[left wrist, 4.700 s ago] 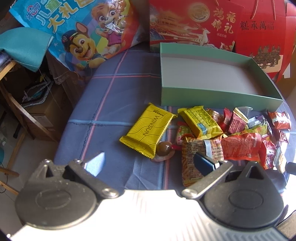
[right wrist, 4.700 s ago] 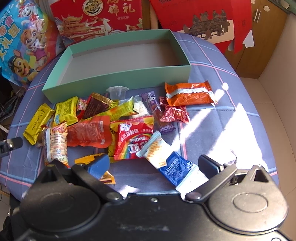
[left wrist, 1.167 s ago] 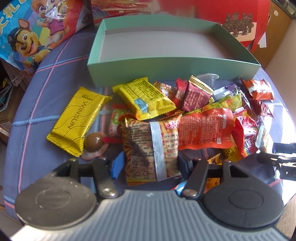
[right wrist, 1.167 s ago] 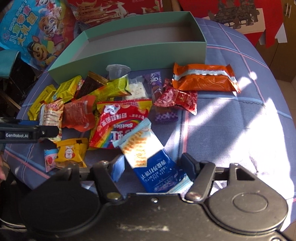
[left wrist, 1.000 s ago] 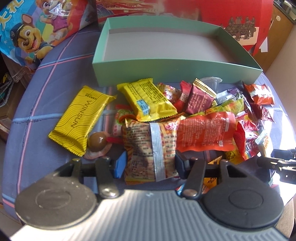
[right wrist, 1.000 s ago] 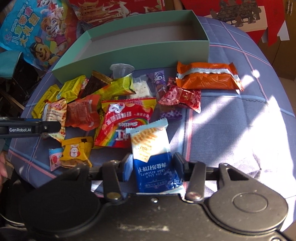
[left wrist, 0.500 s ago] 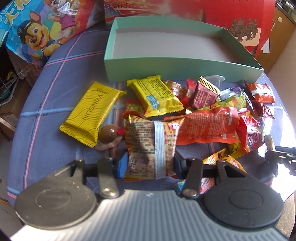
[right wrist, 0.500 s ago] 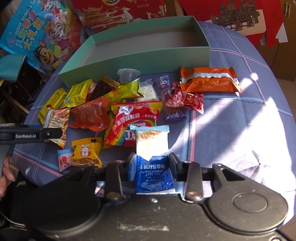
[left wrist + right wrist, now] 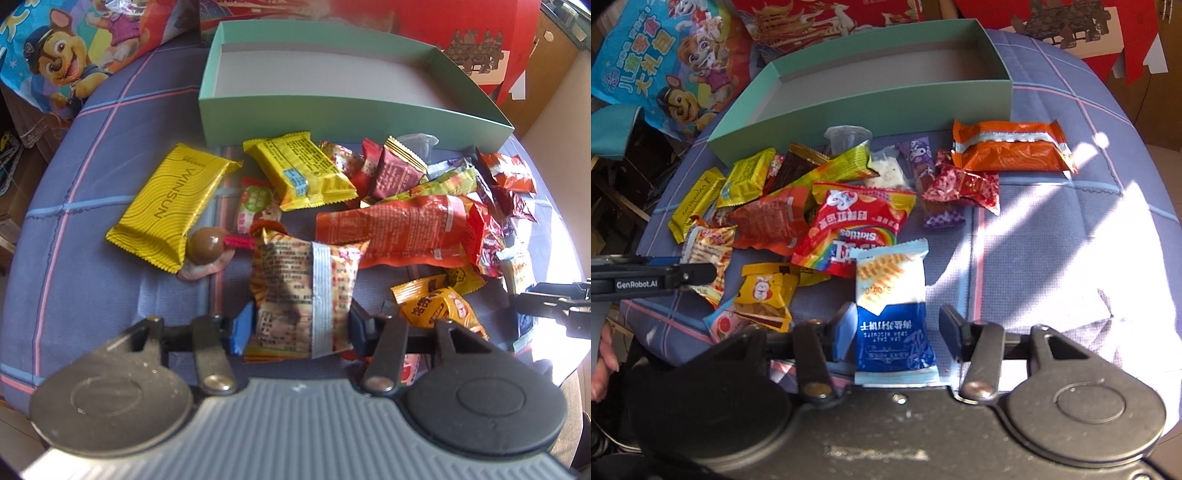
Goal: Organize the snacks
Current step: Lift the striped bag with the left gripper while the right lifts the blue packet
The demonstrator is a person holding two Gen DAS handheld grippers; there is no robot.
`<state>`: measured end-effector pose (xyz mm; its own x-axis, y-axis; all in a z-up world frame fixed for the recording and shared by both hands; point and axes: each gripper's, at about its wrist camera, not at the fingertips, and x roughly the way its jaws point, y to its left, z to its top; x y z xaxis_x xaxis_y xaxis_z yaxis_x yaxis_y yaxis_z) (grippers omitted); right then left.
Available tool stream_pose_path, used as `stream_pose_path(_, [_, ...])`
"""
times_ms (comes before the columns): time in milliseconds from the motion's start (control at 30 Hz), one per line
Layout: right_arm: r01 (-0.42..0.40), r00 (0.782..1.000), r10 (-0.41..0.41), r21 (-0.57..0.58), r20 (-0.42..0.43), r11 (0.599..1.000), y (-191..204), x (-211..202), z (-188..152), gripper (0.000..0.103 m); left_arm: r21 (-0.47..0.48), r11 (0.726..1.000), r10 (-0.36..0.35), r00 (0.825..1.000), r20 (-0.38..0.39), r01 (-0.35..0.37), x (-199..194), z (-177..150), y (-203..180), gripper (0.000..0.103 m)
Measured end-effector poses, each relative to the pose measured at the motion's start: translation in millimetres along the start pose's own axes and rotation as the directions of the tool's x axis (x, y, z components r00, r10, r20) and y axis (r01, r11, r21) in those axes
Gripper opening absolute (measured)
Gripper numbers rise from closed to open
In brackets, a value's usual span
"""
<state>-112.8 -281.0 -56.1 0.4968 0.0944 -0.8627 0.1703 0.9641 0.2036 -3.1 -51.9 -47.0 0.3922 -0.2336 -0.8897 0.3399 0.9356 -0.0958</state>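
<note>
My left gripper [image 9: 301, 326] is shut on an orange-and-silver snack packet [image 9: 303, 291], held just above the blue checked tablecloth. My right gripper [image 9: 895, 328] is shut on a blue-and-white cracker packet [image 9: 892, 302]. An empty mint-green box [image 9: 332, 110] stands behind the snack pile; it also shows in the right wrist view [image 9: 871, 107]. The pile holds a yellow WINSUN bar [image 9: 171, 206], a yellow packet [image 9: 299, 170], a red-orange pouch [image 9: 402, 230], a Skittles bag [image 9: 849, 229] and an orange packet [image 9: 1008, 146].
A brown lollipop [image 9: 207, 245] lies by the WINSUN bar. A cartoon-dog gift bag [image 9: 66, 55] and red gift boxes [image 9: 443, 22] stand behind the green box. The round table drops off left and right. The left gripper shows in the right wrist view [image 9: 653, 278].
Both grippers closed on their packets and lifted them slightly off the pile. The cracker packet turned straight between the right fingers. Both views pulled back a little.
</note>
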Motion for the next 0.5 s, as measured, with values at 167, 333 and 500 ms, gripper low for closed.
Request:
stream_pose_path(167, [0.030, 0.999, -0.029, -0.032, 0.027, 0.999, 9.4, 8.2, -3.0, 0.043, -0.027, 1.000, 0.003, 1.000, -0.008, -0.004, 4.2, -2.3, 4.6, 0.053])
stream_pose_path(333, [0.032, 0.999, -0.031, -0.031, 0.043, 0.999, 15.6, 4.7, -2.4, 0.035, -0.014, 1.000, -0.012, 0.999, 0.030, 0.013, -8.7, -1.2, 4.8, 0.047])
stream_pose_path(500, [0.015, 0.999, -0.014, -0.027, 0.045, 1.000, 15.4, -6.4, 3.3, 0.026, -0.022, 0.999, -0.036, 0.998, 0.057, 0.037, -19.6, 3.0, 5.7, 0.046])
